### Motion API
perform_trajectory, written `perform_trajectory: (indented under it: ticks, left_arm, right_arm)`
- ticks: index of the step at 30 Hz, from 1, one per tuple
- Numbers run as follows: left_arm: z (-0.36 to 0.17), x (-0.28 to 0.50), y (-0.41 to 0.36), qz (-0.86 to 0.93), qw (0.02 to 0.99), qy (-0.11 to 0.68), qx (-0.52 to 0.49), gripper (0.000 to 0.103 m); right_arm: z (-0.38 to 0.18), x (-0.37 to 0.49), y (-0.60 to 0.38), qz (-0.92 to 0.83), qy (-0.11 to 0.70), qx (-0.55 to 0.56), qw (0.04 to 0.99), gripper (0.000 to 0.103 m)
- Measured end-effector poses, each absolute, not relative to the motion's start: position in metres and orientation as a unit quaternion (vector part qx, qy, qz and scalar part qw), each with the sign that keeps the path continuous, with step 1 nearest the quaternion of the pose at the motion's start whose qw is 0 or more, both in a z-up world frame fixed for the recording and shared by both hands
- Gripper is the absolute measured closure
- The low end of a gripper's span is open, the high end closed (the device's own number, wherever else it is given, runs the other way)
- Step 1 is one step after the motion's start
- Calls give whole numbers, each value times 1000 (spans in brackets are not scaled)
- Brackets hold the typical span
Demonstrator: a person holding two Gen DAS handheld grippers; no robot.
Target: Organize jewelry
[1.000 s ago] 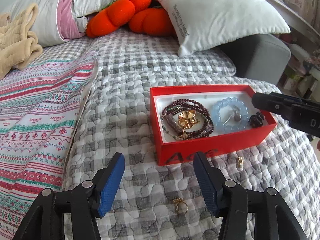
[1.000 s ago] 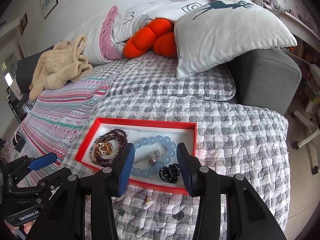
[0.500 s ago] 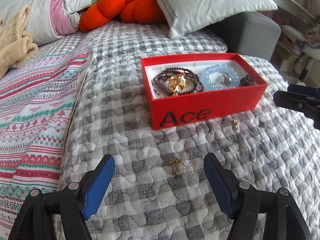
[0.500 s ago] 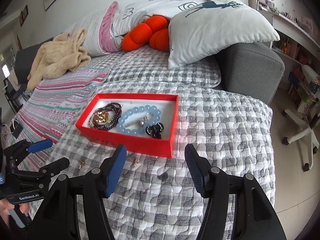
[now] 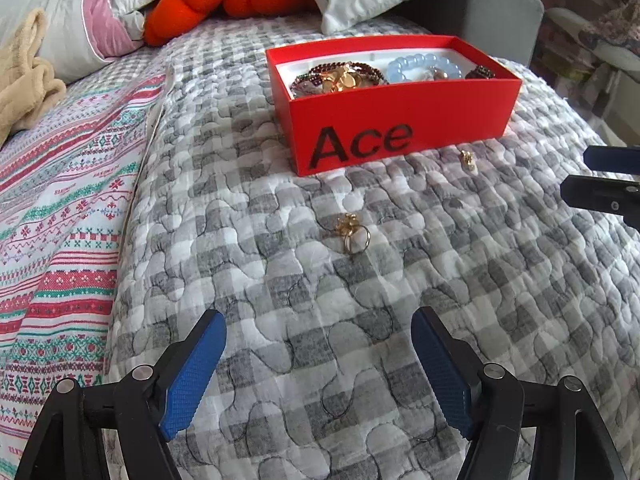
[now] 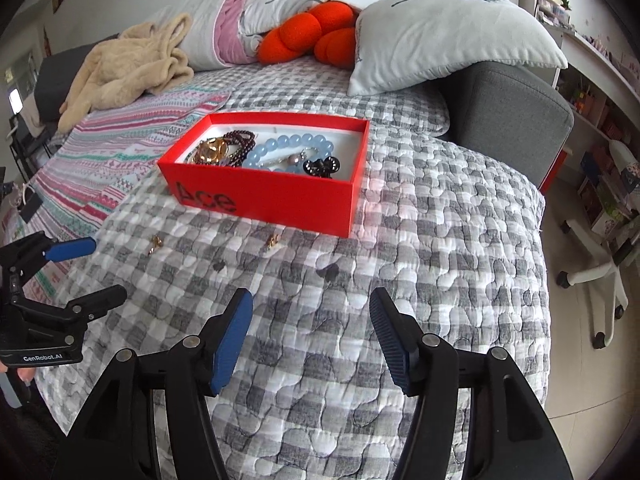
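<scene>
Right now both your claws are empty with nothing between the pads. Your left gripper (image 5: 318,372) stands wide, and dead ahead of it, a short way up the checked quilt (image 5: 500,280), lies the gold ring (image 5: 353,233). Your right gripper (image 6: 311,338) is moderately open; the small gold earring (image 6: 273,242) sits ahead of it and slightly to its left, just beside the front wall of the red box (image 6: 280,196).

The box already holds the dark red bead strands (image 6: 240,142), the pale blue bead bracelet (image 6: 290,148) and a black piece (image 6: 322,166), so the two loose pieces likely belong there too.

You have open quilt all around the ring. The earring is tighter: the box wall crowds its far side, so come in from your near side. Beyond your right claw's right side the quilt drops off toward the floor.
</scene>
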State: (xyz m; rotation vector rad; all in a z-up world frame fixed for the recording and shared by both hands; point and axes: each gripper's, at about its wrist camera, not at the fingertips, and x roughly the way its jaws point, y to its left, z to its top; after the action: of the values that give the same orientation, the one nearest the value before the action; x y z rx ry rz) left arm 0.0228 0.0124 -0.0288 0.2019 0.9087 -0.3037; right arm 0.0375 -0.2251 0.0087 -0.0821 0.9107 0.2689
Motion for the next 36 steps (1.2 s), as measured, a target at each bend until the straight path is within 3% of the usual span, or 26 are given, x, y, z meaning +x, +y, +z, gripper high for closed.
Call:
perform_trajectory:
  ticks: [13, 18, 27, 36]
  left_arm:
    - [-38, 16, 16, -159, 891, 413, 97, 23]
    - [-40, 22, 13, -175, 892, 409, 81, 25]
    - [-37, 44, 7, -193, 888, 416, 41, 63]
    - [-38, 58, 0, -187, 886, 423, 35, 78]
  right_arm:
    - [-23, 24, -215, 133, 465, -77, 872, 39]
    - [-26, 22, -214, 130, 455, -84, 877, 30]
    - [-28, 26, -217, 129, 452, -79, 879, 22]
    - [-29, 29, -218, 130, 451, -80, 880, 20]
